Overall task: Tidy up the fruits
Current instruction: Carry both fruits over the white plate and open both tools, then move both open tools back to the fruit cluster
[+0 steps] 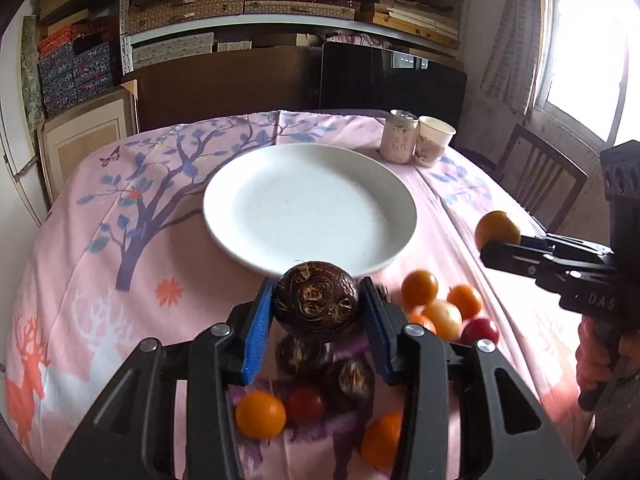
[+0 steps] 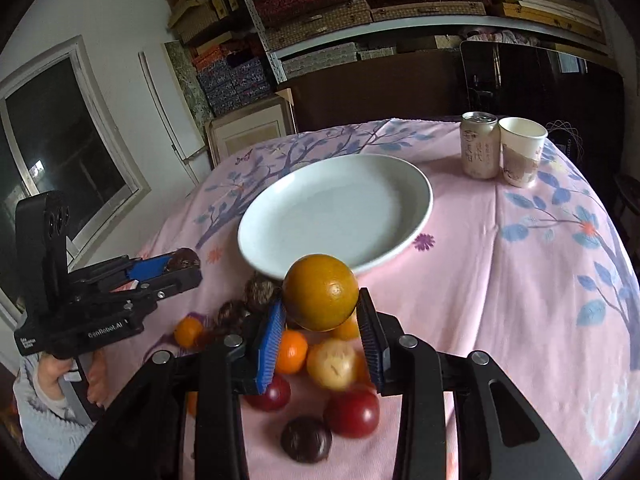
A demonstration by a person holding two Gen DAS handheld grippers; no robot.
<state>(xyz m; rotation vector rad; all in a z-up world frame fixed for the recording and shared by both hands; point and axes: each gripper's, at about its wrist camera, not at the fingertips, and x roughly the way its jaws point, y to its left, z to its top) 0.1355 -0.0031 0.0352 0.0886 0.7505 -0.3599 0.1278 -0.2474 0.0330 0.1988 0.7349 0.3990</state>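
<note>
My left gripper point(image 1: 316, 306) is shut on a dark brown wrinkled fruit point(image 1: 316, 300), held above the pink tablecloth just before the near rim of the empty white plate point(image 1: 308, 208). My right gripper point(image 2: 322, 312) is shut on an orange fruit point(image 2: 320, 290), also near the plate point(image 2: 336, 208). In the left wrist view the right gripper point(image 1: 496, 240) shows at the right with its orange point(image 1: 497, 228). In the right wrist view the left gripper point(image 2: 184, 264) shows at the left. Loose oranges point(image 1: 419, 288), red fruits point(image 2: 352, 412) and dark fruits point(image 2: 306, 440) lie below both grippers.
A drink can point(image 2: 480, 146) and a paper cup point(image 2: 522, 152) stand at the table's far right. A wooden chair point(image 1: 540, 188) stands right of the table. Shelves of boxes point(image 1: 248, 4) fill the back wall. The tablecloth point(image 2: 520, 280) drops off at the round table's edges.
</note>
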